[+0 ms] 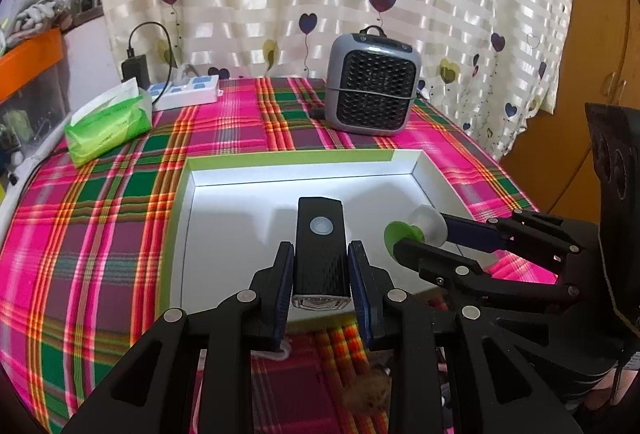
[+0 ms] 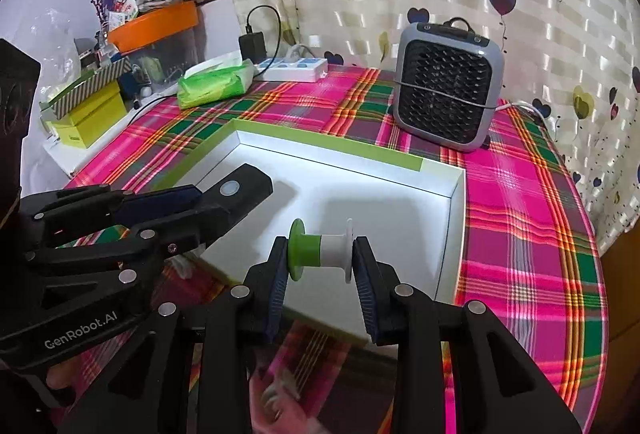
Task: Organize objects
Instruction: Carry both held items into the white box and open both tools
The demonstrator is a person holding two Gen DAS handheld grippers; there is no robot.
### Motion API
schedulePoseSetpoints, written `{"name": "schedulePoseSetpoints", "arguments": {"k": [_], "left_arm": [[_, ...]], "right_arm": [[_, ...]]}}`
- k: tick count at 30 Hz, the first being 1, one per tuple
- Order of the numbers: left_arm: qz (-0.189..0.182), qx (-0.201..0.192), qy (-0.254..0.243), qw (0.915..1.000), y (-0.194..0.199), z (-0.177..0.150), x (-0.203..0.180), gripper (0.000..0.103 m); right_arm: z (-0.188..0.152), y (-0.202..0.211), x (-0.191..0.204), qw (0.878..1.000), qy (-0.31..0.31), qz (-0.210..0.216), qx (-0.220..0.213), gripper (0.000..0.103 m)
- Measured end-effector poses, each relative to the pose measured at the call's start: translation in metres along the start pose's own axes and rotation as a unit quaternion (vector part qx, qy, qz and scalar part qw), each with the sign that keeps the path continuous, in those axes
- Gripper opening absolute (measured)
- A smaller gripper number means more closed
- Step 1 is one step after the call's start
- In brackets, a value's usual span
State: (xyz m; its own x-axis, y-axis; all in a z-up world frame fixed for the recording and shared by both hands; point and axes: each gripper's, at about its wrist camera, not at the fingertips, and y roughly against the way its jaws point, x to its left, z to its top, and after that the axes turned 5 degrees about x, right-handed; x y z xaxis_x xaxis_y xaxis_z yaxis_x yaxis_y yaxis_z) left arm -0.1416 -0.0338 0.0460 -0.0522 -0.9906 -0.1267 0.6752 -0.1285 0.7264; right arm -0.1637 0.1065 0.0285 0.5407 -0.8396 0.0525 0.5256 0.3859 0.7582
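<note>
Black flashlight (image 1: 320, 246) bears a round grey button, textured grip.

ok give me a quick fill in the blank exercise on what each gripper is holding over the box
1. The left gripper is shut on a ____ rectangular light.
2. The right gripper is shut on a spool that is half white and half ____.
3. Both things are held above the open box, whose inside is ____.
4. Behind the box on the plaid cloth stands a grey ____.

Missing words: black; green; white; heater
</note>
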Motion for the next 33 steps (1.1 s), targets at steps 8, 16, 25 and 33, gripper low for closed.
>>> {"name": "schedulePoseSetpoints", "arguments": {"k": [8,16,25,33], "left_arm": [[0.0,0.019,0.0,0.9998,-0.022,0.006,0.005,0.025],[0.0,0.035,-0.005,0.9994,-0.033,0.005,0.006,0.025],[0.001,0.038,-0.005,0.9993,-0.035,0.004,0.006,0.025],[-0.001,0.03,-0.002,0.9996,-0.029,0.002,0.006,0.025]], "right_arm": [[0.005,-0.019,-0.006,1.0,-0.004,0.0,0.021,0.034],[0.004,-0.03,-0.009,0.999,-0.005,-0.001,0.038,0.034],[0.004,-0.03,-0.009,0.999,-0.003,-0.002,0.037,0.034],[0.004,-0.022,-0.008,1.0,-0.001,-0.008,0.023,0.042]]}}
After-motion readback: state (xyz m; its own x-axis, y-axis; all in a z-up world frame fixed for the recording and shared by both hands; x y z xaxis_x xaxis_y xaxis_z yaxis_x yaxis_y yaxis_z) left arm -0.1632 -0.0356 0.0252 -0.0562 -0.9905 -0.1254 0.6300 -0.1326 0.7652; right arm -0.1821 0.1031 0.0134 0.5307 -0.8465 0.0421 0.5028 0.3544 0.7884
